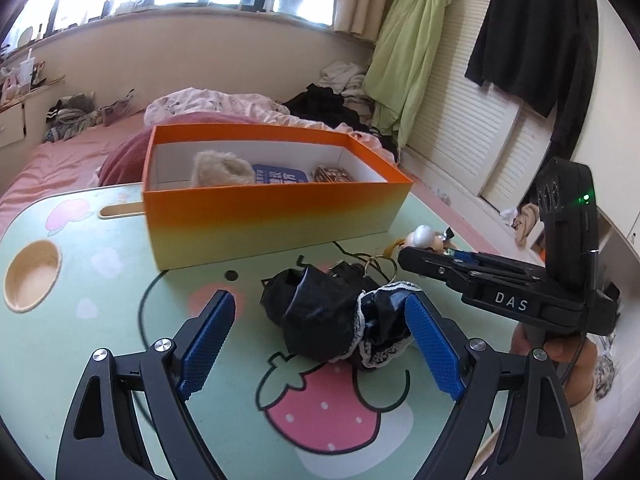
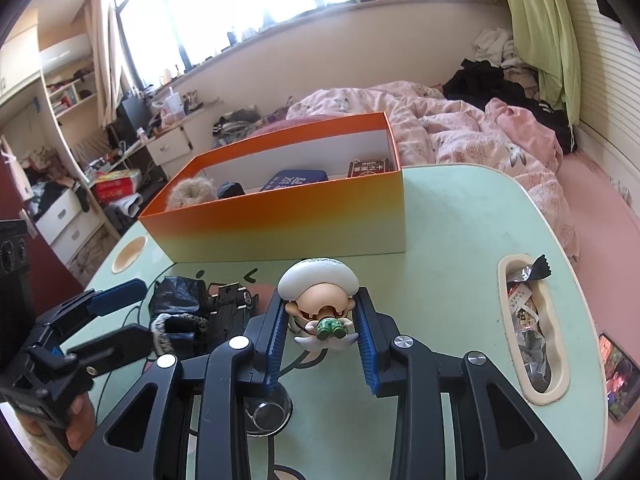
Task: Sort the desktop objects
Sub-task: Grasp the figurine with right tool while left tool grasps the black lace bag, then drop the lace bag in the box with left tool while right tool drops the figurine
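One orange box (image 2: 280, 220), four items inside; one figurine (image 2: 318, 300), one black umbrella (image 1: 332, 316), one table (image 2: 448, 216)

Right gripper (image 2: 322, 330) closed on figurine (image 2: 318, 300) — blue pads against its sides, white cap toward orange box (image 2: 288, 220). Left gripper (image 2: 132, 312) at left, jaws apart.

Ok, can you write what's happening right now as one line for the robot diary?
right gripper: shut on figurine | left gripper: open around black bundle | orange box: already holds items | next: probably figurine into box
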The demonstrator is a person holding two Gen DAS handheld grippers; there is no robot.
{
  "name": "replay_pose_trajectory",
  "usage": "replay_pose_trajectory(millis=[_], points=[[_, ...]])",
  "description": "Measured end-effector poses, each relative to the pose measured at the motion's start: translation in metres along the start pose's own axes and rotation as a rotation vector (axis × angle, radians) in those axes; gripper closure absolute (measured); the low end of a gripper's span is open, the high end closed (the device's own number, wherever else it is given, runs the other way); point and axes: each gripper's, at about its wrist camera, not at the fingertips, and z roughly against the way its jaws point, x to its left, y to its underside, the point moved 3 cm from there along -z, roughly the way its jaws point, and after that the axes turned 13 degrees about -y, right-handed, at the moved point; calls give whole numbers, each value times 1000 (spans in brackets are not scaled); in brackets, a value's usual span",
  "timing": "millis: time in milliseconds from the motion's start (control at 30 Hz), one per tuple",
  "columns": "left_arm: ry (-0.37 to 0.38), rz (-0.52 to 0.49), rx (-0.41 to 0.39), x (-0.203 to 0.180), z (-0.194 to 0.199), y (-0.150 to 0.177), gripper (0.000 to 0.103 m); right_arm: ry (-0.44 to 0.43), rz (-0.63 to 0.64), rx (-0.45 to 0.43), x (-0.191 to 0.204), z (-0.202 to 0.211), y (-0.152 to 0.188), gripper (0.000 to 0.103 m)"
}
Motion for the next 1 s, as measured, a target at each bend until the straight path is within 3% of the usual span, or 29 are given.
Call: replay_pose_trajectory(millis=[100, 167, 233, 300, 400, 533, 567, 600, 667, 833, 867, 967, 1000], points=[[-26, -25, 53, -6, -11, 0, 16, 0, 0, -1, 0, 0, 0, 72], [-15, -25, 39, -5, -7, 0, 19, -1, -1, -1, 0, 0, 0, 72], [-15, -27, 30, -1, -4, 1, 28, -1, 0, 1, 0, 0, 0, 72], [-18, -28, 56, 7, -5, 3, 48, -2, -4, 1, -1, 0, 1, 72], [0, -1, 78, 20, -4, 7, 61, -3, -5, 1, -1, 1, 1, 72], [-20, 30, 38, 38, 6, 4, 66, -6, -7, 1, -3, 1, 1, 72], [-25, 37, 21, 42, 10, 3, 70, -6, -8, 0, -3, 1, 1, 72], [-22, 45, 16, 45, 11, 2, 81, -7, -10, -1, -3, 1, 1, 72], [-11, 68, 5, 51, 16, 0, 87, -8, -10, -2, -3, 1, 1, 72], [-1, 86, -14, 57, 18, -6, 86, -21, 8, -12, 1, 3, 0, 72], [1, 117, 0, 59, 16, -5, 78, -20, 6, -11, 1, 2, 0, 72], [5, 194, 25, 58, 15, -7, 26, -19, 0, -9, 1, 2, 0, 72], [0, 195, 12, 56, 17, -6, 24, -18, 2, -8, 3, 2, 1, 72]])
